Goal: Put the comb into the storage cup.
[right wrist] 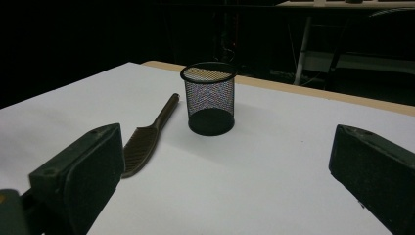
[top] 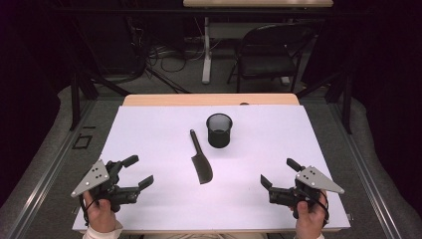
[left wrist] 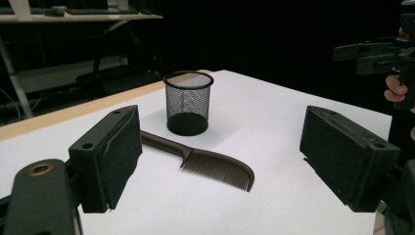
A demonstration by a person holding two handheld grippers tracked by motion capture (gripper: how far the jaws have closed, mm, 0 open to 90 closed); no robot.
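The left gripper (top: 142,171) and the right gripper (top: 275,174) hover at the near corners of the white table (top: 149,129), both with jaws spread wide and nothing between them. Between them, well apart from either, a dark comb (top: 199,158) lies flat, its handle ending just beside an upright black mesh pencil cup (top: 219,130).

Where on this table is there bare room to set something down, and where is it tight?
The white sheet is bare left of the comb, up to the left gripper, and right of the mesh cup, down to the right gripper. The near edge between both open grippers is free too. It is tight only in the gap between the comb's handle and the cup.
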